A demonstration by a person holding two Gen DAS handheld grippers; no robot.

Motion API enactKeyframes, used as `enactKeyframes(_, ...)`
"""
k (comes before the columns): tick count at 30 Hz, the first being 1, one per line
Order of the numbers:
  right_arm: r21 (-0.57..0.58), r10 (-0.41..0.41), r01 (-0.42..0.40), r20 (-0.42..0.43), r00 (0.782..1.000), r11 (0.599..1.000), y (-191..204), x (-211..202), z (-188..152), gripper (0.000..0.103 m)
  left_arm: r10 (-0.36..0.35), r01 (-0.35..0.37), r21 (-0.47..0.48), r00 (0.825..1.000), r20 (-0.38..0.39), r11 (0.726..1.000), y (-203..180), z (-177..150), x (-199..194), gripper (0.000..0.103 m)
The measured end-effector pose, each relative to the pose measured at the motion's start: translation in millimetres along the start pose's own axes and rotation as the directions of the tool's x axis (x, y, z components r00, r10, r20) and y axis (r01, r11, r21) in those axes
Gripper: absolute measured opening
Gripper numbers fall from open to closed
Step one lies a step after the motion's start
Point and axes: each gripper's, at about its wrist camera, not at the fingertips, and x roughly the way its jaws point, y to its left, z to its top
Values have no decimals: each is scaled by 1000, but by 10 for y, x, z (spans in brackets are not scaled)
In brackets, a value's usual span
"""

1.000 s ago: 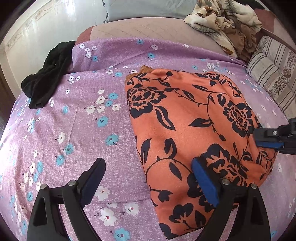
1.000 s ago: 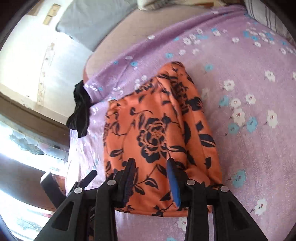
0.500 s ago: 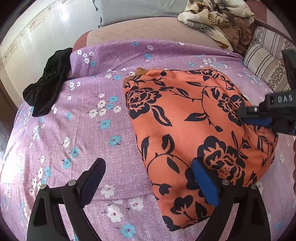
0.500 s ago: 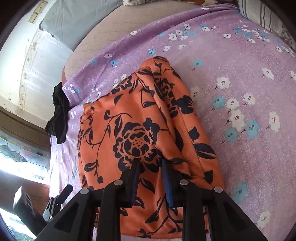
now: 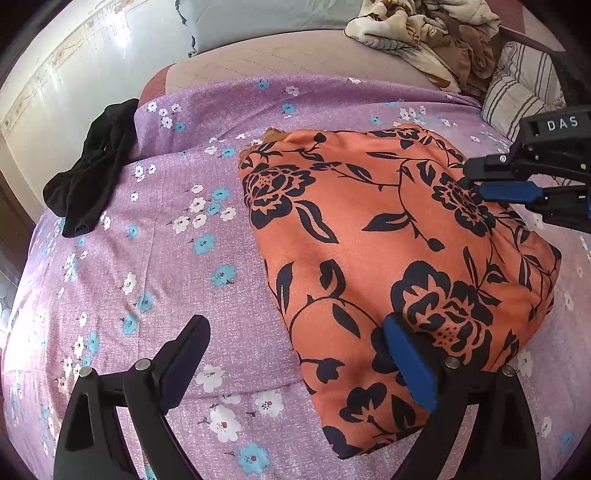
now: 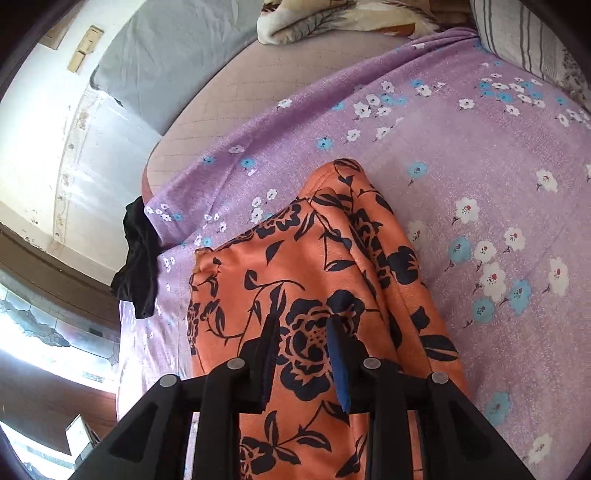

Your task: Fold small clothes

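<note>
An orange garment with black flowers [image 5: 388, 251] lies folded on the purple flowered bedsheet [image 5: 166, 258]; it also shows in the right wrist view [image 6: 306, 280]. My left gripper [image 5: 295, 350] is open and empty just above the garment's near left edge, its right finger over the cloth. My right gripper [image 6: 303, 343] hovers over the garment's top with its jaws a little apart and no cloth between them. It reaches in from the right in the left wrist view [image 5: 476, 188].
A black garment [image 5: 92, 173] lies at the bed's far left edge, also in the right wrist view [image 6: 138, 262]. A crumpled blanket [image 5: 424, 33] and a striped pillow [image 5: 517, 88] lie at the back right. A grey pillow [image 6: 166, 55] leans at the head.
My right gripper narrowed its jaws, then moved further over the garment toward its middle and opened slightly. My left gripper drew back a little and stayed open.
</note>
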Motion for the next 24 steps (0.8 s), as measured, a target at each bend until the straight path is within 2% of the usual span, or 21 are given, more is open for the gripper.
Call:
enactKeyframes(2,-9,-47,47,-46,998,999,-22,97,-42,32,4,-4,7,1000,3,1000,-17,-7,0,95)
enactKeyframes(3,-8,-88,88,-99,991,996,-71,220,-79,32,7,-7,10,1000,2,1000,-26,-15,7,95)
enactKeyframes(8,-34,-107,104,-103,989,994,-22,244,-93,32,17,-17,7,1000,10,1000,-28,-27,8,97)
enactKeyframes(16,-21,-61,58,-116,991,998,-101,264,-80,32,5,-5,-1,1000,10,1000,-6,-33,7,98)
enactKeyframes(24,-57,-64,58,-114,991,997,-84,255,-93,32,3,-3,-1,1000,12,1000,-1,-35,8,98)
